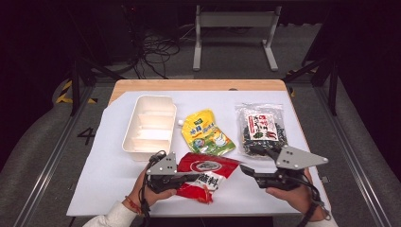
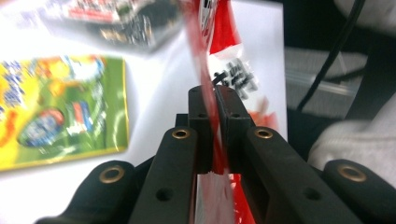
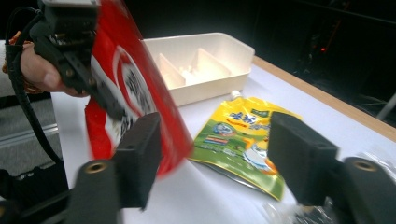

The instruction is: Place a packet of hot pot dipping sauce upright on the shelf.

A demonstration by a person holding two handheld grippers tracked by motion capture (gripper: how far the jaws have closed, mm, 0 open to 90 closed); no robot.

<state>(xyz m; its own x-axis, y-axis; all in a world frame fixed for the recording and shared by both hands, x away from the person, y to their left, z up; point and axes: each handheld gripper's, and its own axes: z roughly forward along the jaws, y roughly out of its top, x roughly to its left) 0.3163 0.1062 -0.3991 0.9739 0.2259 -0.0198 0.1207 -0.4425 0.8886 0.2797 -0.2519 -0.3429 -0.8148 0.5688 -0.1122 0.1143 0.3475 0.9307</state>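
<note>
White plastic divided tray [image 1: 149, 124] with bare compartments on the tabletop [image 1: 108, 175], left gripper [image 1: 187, 178] jaws clamped on red-and-white plastic sachet [image 1: 205, 174], right gripper [image 1: 257, 166] level, jaws apart, holding nothing.

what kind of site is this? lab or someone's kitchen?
Most likely a lab or data-collection rig, not a kitchen. The table with its white cover stands on grey flooring among dark metal framing, loose cables lie on the floor behind it, and yellow-black hazard tape marks the floor at left.
</note>
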